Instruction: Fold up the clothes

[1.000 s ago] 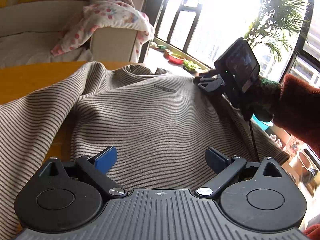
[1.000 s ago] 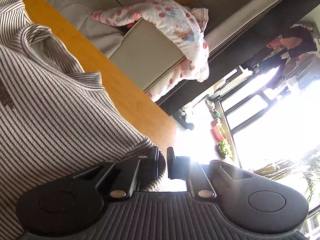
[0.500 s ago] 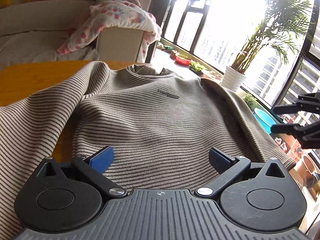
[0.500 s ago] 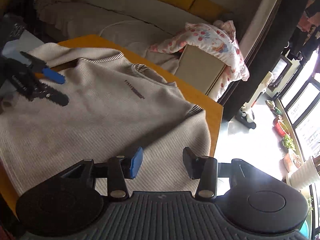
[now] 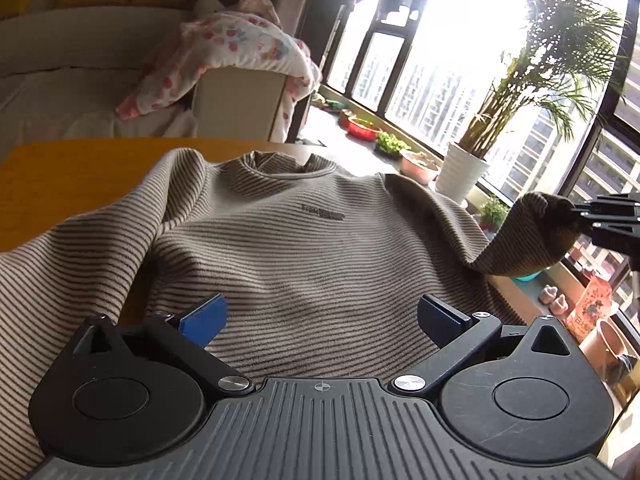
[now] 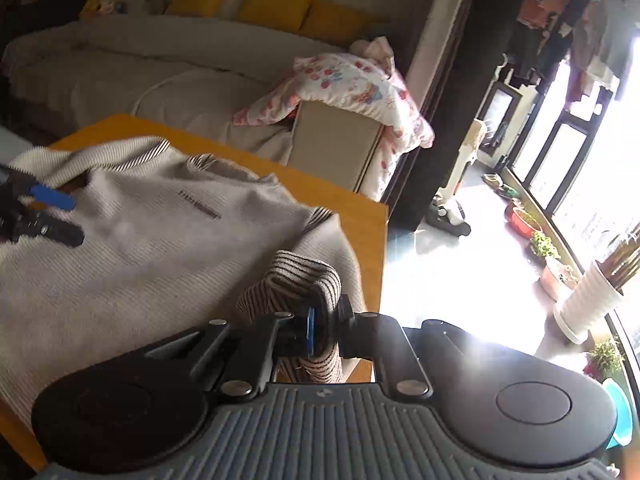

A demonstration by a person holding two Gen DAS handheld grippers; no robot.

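Striped sweater (image 5: 304,248) spread front-up across orange table (image 5: 68,176), collar toward the far edge, small dark print on the chest. Left gripper (image 5: 320,318) poised low over the lower chest, jaws wide apart with nothing between them, blue pad (image 5: 204,318) on one finger plain to see; from the right wrist view, same left gripper (image 6: 52,216) at the far left over the garment, fingers spread. Right gripper (image 6: 322,326) clamped tight on the right sleeve (image 6: 298,284), cuff end bunched and striped between the pads, lifted clear of the table near its right edge. From the left wrist view, that sleeve (image 5: 524,236) drawn up and out to the right in a raised fold, its tip pinched in the right gripper (image 5: 580,216) at the frame edge. Left sleeve draped off toward the near left. Beyond the table, beige sofa (image 6: 120,72) with yellow cushions (image 6: 276,8), floral blanket (image 5: 236,48) slung over a box-like end, potted palm (image 5: 464,172) by bright windows.
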